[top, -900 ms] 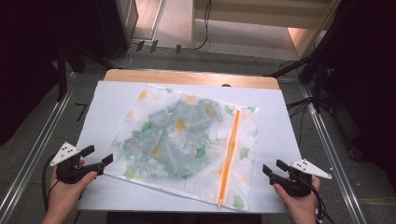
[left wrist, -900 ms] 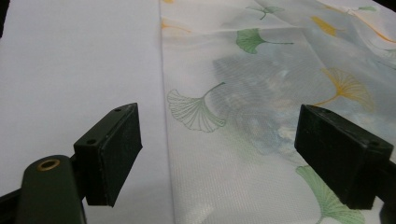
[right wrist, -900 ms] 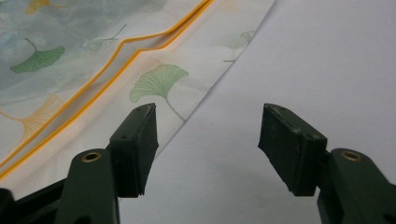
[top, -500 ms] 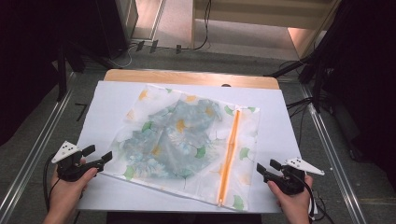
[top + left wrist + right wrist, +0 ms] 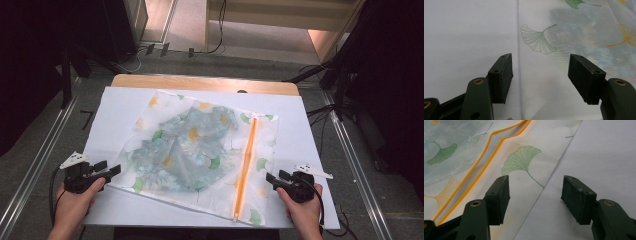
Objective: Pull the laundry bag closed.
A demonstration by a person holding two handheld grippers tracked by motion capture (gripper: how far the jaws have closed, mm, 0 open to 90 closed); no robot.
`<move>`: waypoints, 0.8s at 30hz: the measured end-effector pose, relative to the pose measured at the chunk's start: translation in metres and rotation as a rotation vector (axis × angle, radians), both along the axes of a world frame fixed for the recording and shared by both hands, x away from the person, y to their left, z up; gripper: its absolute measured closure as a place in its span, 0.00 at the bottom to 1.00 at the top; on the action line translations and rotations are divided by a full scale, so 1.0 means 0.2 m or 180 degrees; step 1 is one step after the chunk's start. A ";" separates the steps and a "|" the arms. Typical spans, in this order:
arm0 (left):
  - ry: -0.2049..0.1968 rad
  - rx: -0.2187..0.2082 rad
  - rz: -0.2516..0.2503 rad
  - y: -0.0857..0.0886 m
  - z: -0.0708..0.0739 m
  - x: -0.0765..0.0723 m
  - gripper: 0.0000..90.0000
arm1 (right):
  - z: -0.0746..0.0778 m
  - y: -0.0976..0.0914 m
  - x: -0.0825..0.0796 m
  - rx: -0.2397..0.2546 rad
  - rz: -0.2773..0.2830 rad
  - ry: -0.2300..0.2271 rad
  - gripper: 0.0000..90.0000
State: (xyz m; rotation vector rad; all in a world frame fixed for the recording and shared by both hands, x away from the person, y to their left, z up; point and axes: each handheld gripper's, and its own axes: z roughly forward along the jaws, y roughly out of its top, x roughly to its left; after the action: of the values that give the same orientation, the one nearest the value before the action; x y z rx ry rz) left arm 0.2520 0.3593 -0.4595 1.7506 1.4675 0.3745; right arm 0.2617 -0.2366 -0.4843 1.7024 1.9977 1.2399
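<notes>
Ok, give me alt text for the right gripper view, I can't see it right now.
The right gripper has its two black jaws open and empty, straddling the edge of a white mesh bag printed with ginkgo leaves. The bag lies flat on a white table cover, and its orange zipper runs diagonally at the left.

mesh laundry bag (image 5: 200, 150): thin translucent woven cloth, matt, leaf print | zipper (image 5: 246, 159): orange, smooth | table cover (image 5: 310, 130): white, matt, smooth | gripper pads (image 5: 505, 77): black, matt, rubbery | far table edge (image 5: 200, 82): wood

left gripper (image 5: 111, 171): black, grey plate | right gripper (image 5: 273, 179): black, brass screws, cable
</notes>
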 end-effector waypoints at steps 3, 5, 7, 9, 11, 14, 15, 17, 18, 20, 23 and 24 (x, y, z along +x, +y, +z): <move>0.0085 -0.0005 -0.0068 -0.02 -0.01 0.01 0.46 | -0.01 0.02 0.02 0.0093 -0.0008 0.0038 0.41; 0.0095 -0.0003 -0.0134 -0.05 -0.01 0.03 0.47 | -0.01 0.03 0.04 0.0134 -0.0022 0.0041 0.41; 0.0103 -0.0046 -0.0177 -0.06 -0.02 0.04 0.48 | -0.01 0.04 0.04 0.0150 -0.0009 0.0036 0.41; 0.0105 -0.0099 -0.0239 -0.07 -0.02 0.04 0.48 | -0.02 0.05 0.05 0.0179 -0.0011 0.0052 0.40; 0.0186 -0.0317 -0.0463 -0.11 -0.04 0.05 0.56 | -0.02 0.07 0.06 0.0231 0.0011 0.0059 0.40; 0.0154 -0.0179 -0.0503 -0.15 -0.03 0.05 0.57 | -0.02 0.07 0.07 0.0354 0.0031 0.0119 0.39; 0.0149 -0.0112 -0.0500 -0.16 -0.03 0.04 0.57 | -0.02 0.07 0.07 0.0414 0.0038 0.0137 0.39; 0.0060 0.0175 -0.0394 -0.16 0.00 0.04 0.51 | -0.02 0.09 0.07 0.0407 0.0053 0.0148 0.39; 0.0004 0.0260 -0.0293 -0.15 0.02 0.03 0.47 | -0.02 0.10 0.07 0.0370 0.0054 0.0155 0.39; -0.0070 0.0286 -0.0135 -0.12 0.03 0.03 0.43 | -0.01 0.10 0.07 0.0324 0.0062 0.0143 0.39; -0.0003 0.0344 0.0151 -0.04 0.02 0.03 0.37 | -0.01 0.12 0.07 0.0243 0.0114 0.0099 0.39; 0.0077 0.0335 0.0112 -0.03 -0.01 0.04 0.35 | -0.01 0.12 0.07 0.0255 0.0116 0.0104 0.39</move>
State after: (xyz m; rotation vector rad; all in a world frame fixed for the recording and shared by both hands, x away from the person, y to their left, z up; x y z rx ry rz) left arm 0.2596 0.3539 -0.4606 1.8193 1.5218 0.4578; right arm 0.2750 -0.2129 -0.4873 1.7408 2.0323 1.3294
